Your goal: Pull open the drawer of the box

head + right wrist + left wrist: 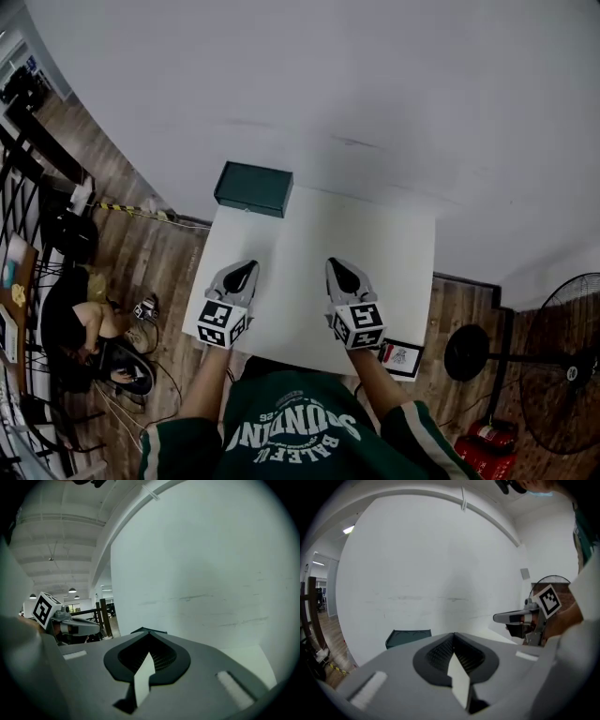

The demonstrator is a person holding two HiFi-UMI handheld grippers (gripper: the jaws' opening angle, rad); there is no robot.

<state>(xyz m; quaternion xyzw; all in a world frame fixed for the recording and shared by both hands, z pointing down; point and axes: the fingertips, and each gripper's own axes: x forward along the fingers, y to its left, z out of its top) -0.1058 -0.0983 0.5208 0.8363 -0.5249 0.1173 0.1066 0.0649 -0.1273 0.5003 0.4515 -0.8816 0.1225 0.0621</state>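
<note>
In the head view, the dark green box (253, 188) sits at the far left corner of the white table (375, 244), close against the wall, and nothing juts out of it, so by the look of it the drawer is not yet pulled. Your left gripper (246, 269) and right gripper (337, 267) hover side by side over the near half of the table, well apart from the box. In the left gripper view, your left gripper (453, 634) has its jaws pressed together with nothing between them, and the box (408, 637) lies ahead and a little to the left. In the right gripper view, your right gripper (150, 635) is likewise closed and empty, with only a sliver of the box (149, 630) peeking over its tips. Judged from this, the whole job remains: reach the box, find the drawer's front, grip it and pull.
</note>
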